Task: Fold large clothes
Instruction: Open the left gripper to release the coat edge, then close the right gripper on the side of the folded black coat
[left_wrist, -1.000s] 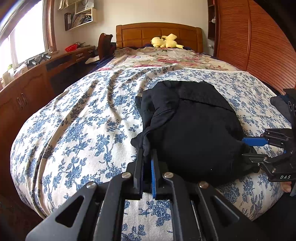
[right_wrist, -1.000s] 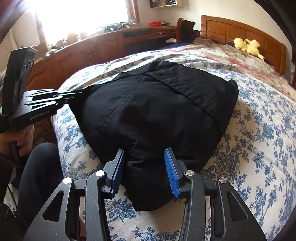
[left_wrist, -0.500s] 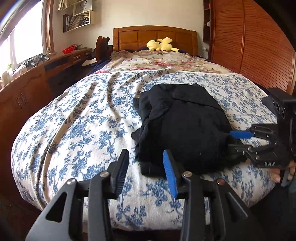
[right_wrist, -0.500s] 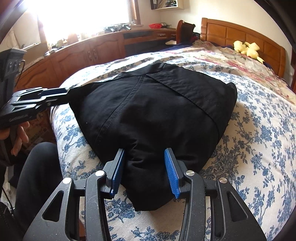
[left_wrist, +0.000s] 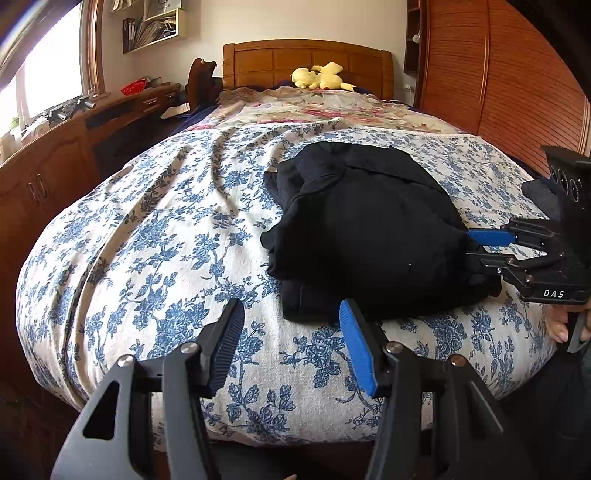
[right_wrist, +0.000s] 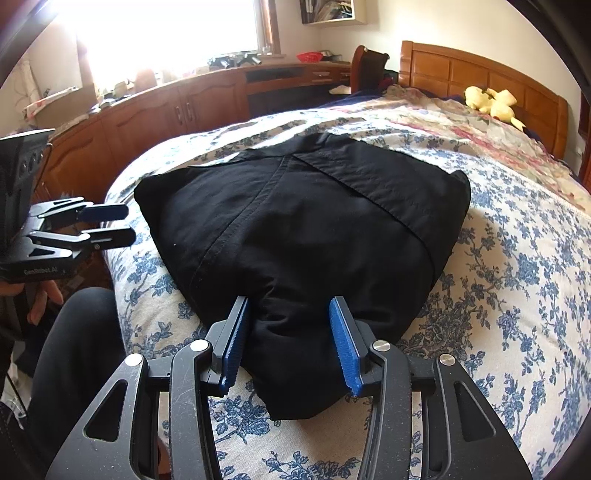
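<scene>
Garment (right_wrist: 306, 236): plain black, no pattern. Bedspread (left_wrist: 155, 258): cream ground with blue flower print. Second cover (left_wrist: 314, 107) near the headboard: pale with pink and red flowers. Headboard (left_wrist: 306, 59): orange-brown wood. Soft toy (left_wrist: 321, 75): yellow. Cabinets (right_wrist: 155, 122): brown wood. Bowl (right_wrist: 309, 56) on the counter: red. Gripper pads (right_wrist: 345, 347): blue on black frames.

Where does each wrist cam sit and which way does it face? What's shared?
Left wrist: rides the left gripper at the bed's foot, tilted down, facing the headboard; its own open jaws, which have just been opening, have only bedspread between them; the right gripper and a hand show at right.
Right wrist: on the right gripper, facing across the black garment toward the window; jaws astride a garment bunch; left gripper, a hand and a leg at left.
Shared: garment, bedspread, headboard, yellow plush, both grippers.
</scene>
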